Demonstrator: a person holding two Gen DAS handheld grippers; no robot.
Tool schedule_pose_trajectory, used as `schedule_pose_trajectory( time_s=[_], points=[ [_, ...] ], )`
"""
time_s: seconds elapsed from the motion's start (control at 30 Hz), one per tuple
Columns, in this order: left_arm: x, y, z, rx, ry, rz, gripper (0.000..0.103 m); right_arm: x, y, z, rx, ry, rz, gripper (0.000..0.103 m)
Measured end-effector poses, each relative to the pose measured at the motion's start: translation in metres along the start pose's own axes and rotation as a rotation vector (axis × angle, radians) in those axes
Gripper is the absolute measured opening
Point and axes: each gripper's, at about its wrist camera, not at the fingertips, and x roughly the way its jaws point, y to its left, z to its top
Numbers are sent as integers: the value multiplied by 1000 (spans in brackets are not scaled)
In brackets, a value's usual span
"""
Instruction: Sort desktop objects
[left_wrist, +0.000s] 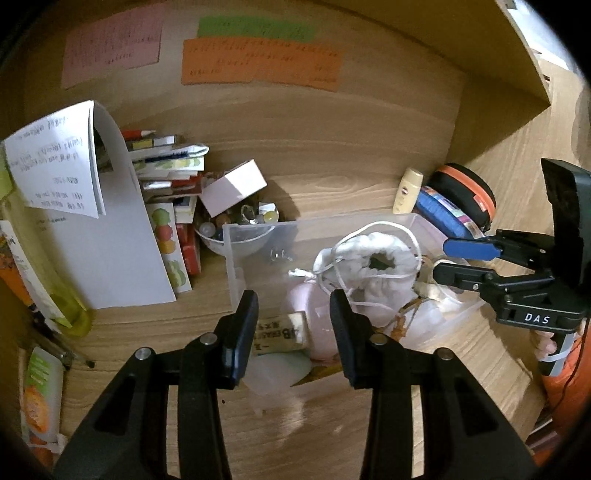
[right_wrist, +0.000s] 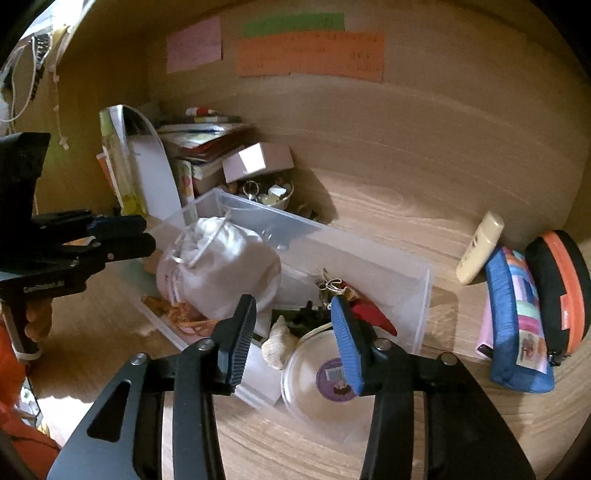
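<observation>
1. Left gripper (left_wrist: 293, 328): jaws parted, nothing between them. It hovers above the near end of the clear plastic bin (left_wrist: 258, 236), over a paper-wrapped eraser (left_wrist: 282, 334) and a pale pink item.
2. Right gripper (right_wrist: 291, 332): jaws parted, nothing held. It hangs over the opposite end of the bin (right_wrist: 421, 295), above a seashell (right_wrist: 279, 341) and a round clear lid with a purple label (right_wrist: 317, 376).
3. White drawstring pouch (left_wrist: 369, 266): sits inside the bin, mouth open toward the left wrist camera, cords loose.
4. Red item (right_wrist: 373, 314) and a tangle of keyring hardware lie in the bin beside the pouch (right_wrist: 218, 266).
5. Outside the bin, on the worktop (left_wrist: 332, 177): a cream tube (right_wrist: 480, 251), a blue pouch (right_wrist: 517, 317) and a black-and-orange case (right_wrist: 557, 291), side by side and touching.
6. Far corner: a glass bowl of trinkets (left_wrist: 236, 229), a white box (left_wrist: 232, 186) tilted on it, stacked books (left_wrist: 166, 162).
</observation>
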Motion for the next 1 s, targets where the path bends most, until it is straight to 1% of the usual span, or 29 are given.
schedule_pose_trajectory(
  time_s=[0.13, 0.33, 0.4, 0.43, 0.5, 0.6, 0.63, 0.67, 0.7, 0.77, 0.87, 0.93, 0.97, 1.0],
  points=[
    [-11, -7, -1, 15, -20, 4, 42, -13, 4, -2, -5, -11, -12, 39],
    [-28, -20, -5, 35, -40, 12, 43, -31, 9, -11, -4, -19, -27, 40],
    [-34, -25, -6, 40, -48, 16, 45, -38, 12, -14, -5, -26, -31, 43],
    [-37, -27, -7, 41, -53, 18, 47, -42, 13, -16, -6, -30, -34, 44],
    [-43, -32, -9, 46, -64, 25, 51, -51, 17, -20, -3, -48, -47, 52],
    [-53, -40, -13, 54, -84, 44, 55, -61, 21, -25, 10, -71, -46, 54],
    [-56, -42, -13, 54, -88, 47, 59, -65, 23, -27, 17, -78, -42, 54],
    [-60, -44, -15, 51, -95, 52, 65, -67, 24, -29, 24, -81, -40, 57],
    [-62, -45, -16, 48, -101, 56, 68, -70, 25, -31, 30, -85, -41, 62],
    [-70, -49, -19, 47, -113, 64, 69, -76, 28, -36, 35, -101, -52, 68],
    [-77, -55, -24, 50, -120, 90, 69, -88, 30, -42, 36, -127, -76, 70],
    [-80, -58, -26, 47, -113, 99, 70, -95, 31, -46, 48, -137, -70, 74],
    [-82, -60, -28, 44, -110, 102, 74, -98, 31, -48, 54, -139, -66, 79],
    [-83, -61, -29, 42, -111, 109, 78, -101, 32, -50, 59, -143, -62, 81]
  ],
)
